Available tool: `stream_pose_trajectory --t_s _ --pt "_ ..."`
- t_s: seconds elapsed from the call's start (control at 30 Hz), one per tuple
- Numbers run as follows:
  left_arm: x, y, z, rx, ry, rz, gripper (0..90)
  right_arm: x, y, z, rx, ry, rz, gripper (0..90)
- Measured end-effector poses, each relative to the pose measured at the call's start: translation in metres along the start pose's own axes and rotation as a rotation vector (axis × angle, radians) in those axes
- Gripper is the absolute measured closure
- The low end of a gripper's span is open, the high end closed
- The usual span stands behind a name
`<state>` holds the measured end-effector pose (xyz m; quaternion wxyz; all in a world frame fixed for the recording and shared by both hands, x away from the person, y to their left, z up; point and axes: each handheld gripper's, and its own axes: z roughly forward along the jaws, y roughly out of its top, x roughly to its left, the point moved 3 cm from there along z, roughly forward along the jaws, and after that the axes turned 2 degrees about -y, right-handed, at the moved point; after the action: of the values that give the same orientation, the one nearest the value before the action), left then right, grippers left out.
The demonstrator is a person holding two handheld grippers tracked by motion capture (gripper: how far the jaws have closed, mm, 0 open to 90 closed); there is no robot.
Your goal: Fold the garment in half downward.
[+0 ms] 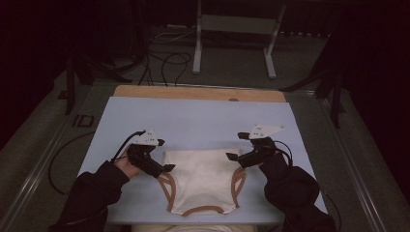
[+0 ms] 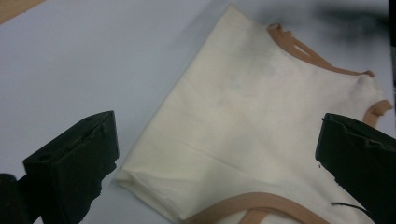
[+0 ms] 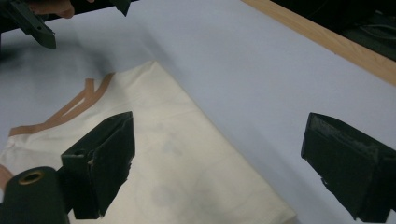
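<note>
A cream garment [image 1: 203, 179] with tan trim lies folded flat on the light blue mat [image 1: 193, 121], near the table's front edge. My left gripper [image 1: 165, 155] is at the garment's upper left corner, open. In the left gripper view its jaws stand wide apart over the cloth [image 2: 243, 116], straddling the folded corner, left gripper [image 2: 217, 154]. My right gripper [image 1: 236, 146] is open at the upper right corner. In the right gripper view the right gripper [image 3: 224, 161] straddles the garment's folded edge [image 3: 154, 154]. The left gripper [image 3: 32, 23] appears far off at the top left there.
The mat covers a wooden table whose bare edge [image 1: 198, 93] shows at the back. Beyond it stand a metal frame [image 1: 197, 43] and loose cables [image 1: 169, 63] on the floor. Bare mat lies behind the garment and on both sides.
</note>
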<state>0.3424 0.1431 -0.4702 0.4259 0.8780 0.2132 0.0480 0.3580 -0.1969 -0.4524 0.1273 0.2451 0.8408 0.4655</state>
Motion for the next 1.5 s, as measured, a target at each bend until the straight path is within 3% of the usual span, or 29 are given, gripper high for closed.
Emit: stream_pose_trajectory --t_s 0.3,0.4,0.5,0.63,0.8,0.87,1.0,1.2,1.37,1.5 --pt "0.016 -0.009 0.010 0.006 0.016 -0.037 0.3 -0.016 -0.010 0.011 0.039 -0.008 0.033 10.1" --pt "0.022 -0.014 0.014 0.023 0.026 -0.057 0.2 -0.020 -0.015 0.014 0.044 -0.011 0.054 10.1" --pt "0.031 -0.020 0.020 0.018 0.041 -0.102 0.3 -0.025 -0.020 0.016 0.048 -0.024 0.064 10.0" --pt "0.036 -0.025 0.027 0.043 0.042 -0.125 0.2 -0.030 -0.026 0.019 0.057 -0.028 0.079 10.0" --pt "0.038 -0.027 0.034 0.079 0.046 -0.121 0.3 -0.034 -0.031 0.023 0.065 -0.028 0.099 9.6" --pt "0.040 -0.030 0.038 0.087 0.066 -0.119 0.4 -0.034 -0.034 0.027 0.091 -0.038 0.099 9.5" --pt "0.042 -0.034 0.042 0.103 0.066 -0.118 7.5 -0.034 -0.040 0.032 0.104 -0.032 0.115 9.6" --pt "0.044 -0.041 0.047 0.139 0.082 -0.109 15.9 -0.036 -0.052 0.044 0.176 -0.025 0.129 9.7" --pt "0.047 -0.047 0.049 0.147 0.110 -0.098 24.7 -0.041 -0.062 0.050 0.229 -0.039 0.135 16.8" --pt "0.049 -0.048 0.048 0.146 0.123 -0.093 27.7 -0.043 -0.065 0.052 0.238 -0.044 0.154 19.1"
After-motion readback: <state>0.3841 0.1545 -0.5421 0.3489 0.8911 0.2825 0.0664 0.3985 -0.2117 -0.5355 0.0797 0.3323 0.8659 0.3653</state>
